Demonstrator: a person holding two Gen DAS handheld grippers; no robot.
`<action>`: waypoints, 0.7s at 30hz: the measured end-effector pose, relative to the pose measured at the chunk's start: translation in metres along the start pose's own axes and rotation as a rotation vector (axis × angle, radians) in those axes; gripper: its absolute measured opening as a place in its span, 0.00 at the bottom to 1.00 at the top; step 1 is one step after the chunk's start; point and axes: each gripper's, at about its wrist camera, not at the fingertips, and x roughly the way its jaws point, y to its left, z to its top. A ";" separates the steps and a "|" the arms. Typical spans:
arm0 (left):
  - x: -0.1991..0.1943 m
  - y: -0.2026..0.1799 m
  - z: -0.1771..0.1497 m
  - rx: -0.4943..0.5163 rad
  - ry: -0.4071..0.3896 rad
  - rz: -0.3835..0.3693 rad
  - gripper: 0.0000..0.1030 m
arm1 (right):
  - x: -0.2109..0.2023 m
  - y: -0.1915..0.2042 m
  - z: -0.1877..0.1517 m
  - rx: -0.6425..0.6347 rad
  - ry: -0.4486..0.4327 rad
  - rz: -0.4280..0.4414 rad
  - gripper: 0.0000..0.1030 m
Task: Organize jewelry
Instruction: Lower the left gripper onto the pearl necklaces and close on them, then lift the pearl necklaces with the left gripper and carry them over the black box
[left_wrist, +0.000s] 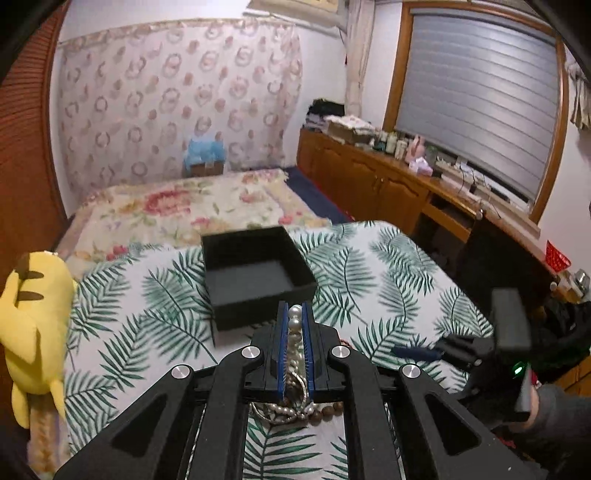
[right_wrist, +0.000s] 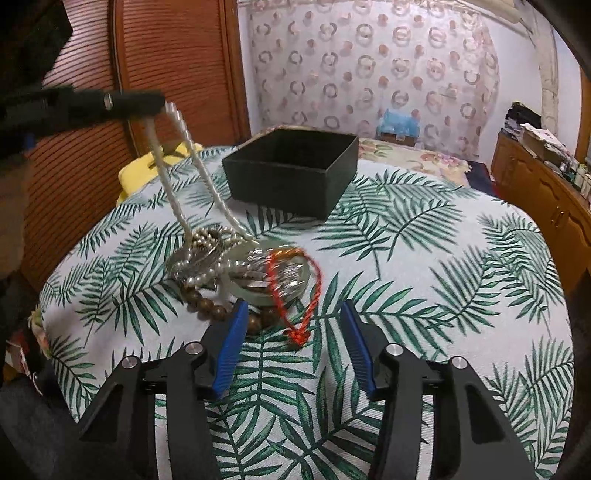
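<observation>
My left gripper (left_wrist: 294, 308) is shut on a pearl necklace (left_wrist: 294, 325), whose beads show between its blue pads. In the right wrist view the left gripper (right_wrist: 147, 103) is raised at the upper left. Two strands of the pearl necklace (right_wrist: 177, 195) hang from it down to a jewelry pile (right_wrist: 236, 266). The pile holds a wooden bead bracelet (right_wrist: 210, 308), a red cord (right_wrist: 295, 295), a pale bangle and silver pieces. My right gripper (right_wrist: 291, 314) stands open just before the pile, with the red cord's tip between its fingers but not touched. An open black box (right_wrist: 291, 173) sits behind the pile.
A round table with a palm-leaf cloth (right_wrist: 443, 277) carries everything. A yellow plush toy (left_wrist: 33, 325) sits at its left edge. A bed with a floral cover (left_wrist: 184, 206) lies beyond, and a wooden cabinet (left_wrist: 388, 181) with clutter runs along the right wall.
</observation>
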 end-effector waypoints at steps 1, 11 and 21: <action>-0.002 0.001 0.001 -0.003 -0.007 0.001 0.06 | 0.002 0.000 -0.001 -0.002 0.008 0.003 0.48; -0.031 0.006 0.021 -0.004 -0.093 0.022 0.06 | 0.017 0.001 0.001 -0.014 0.045 0.010 0.33; -0.047 0.007 0.037 0.008 -0.147 0.044 0.06 | 0.008 -0.009 0.011 -0.022 0.023 -0.014 0.04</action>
